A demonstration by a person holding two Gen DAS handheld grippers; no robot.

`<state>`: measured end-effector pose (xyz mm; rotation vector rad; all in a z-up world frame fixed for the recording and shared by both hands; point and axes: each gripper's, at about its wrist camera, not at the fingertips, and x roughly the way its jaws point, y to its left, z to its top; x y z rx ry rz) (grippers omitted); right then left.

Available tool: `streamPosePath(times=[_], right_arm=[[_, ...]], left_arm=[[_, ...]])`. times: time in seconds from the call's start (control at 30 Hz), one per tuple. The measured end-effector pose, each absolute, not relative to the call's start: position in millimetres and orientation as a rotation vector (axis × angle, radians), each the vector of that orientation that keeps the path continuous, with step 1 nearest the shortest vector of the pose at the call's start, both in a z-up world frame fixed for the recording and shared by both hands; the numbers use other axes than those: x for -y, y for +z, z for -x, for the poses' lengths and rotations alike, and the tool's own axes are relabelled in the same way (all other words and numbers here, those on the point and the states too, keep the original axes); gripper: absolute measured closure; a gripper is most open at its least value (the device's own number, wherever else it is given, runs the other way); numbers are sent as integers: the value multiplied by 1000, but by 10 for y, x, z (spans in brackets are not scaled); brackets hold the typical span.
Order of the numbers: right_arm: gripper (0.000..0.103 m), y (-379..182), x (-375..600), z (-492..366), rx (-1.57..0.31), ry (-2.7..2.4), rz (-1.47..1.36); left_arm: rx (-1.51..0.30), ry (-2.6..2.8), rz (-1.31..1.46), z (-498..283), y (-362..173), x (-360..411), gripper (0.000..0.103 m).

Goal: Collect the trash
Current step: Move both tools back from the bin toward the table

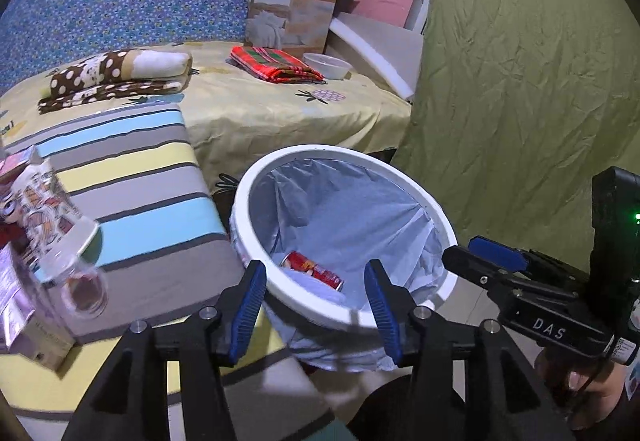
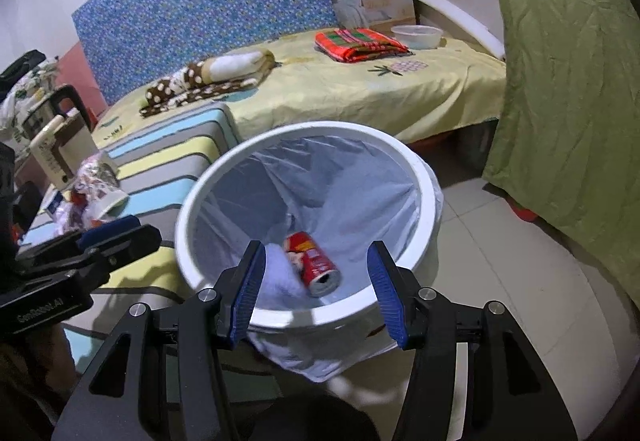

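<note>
Red can (image 1: 312, 269) in lined bin (image 1: 420, 201), left hand-held gripper (image 1: 316, 305) agape

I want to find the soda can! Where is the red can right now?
The red metal can lies on its side at the bottom of the round white bin with the pale plastic liner, seen in both views between the open claws.

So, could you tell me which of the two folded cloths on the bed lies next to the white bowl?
The red plaid cloth beside the white bowl; the brown polka-dot blanket lies apart.

yellow-sheeted bed (image 2: 360, 89), green curtain (image 2: 560, 81), tiled floor (image 2: 500, 241)
</note>
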<state>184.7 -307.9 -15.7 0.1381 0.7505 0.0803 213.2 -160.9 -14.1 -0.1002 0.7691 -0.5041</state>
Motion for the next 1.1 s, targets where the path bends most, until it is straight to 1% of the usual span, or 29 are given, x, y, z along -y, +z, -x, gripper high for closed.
streamPosePath(times=[0.3,0.67,1.1], right_arm=[[48,-94,2784,-1687,-739,192,-153],[48,-21,2342,-1530,-713,346,-95],[48,-86,1916,-1454,-730,469,-60]], left_arm=[[-739,-412,102,-1728,-16,1271,52],[-699,-287,115,-1308,95,829,52],[-691,-141,129,-1053,39,378,52]])
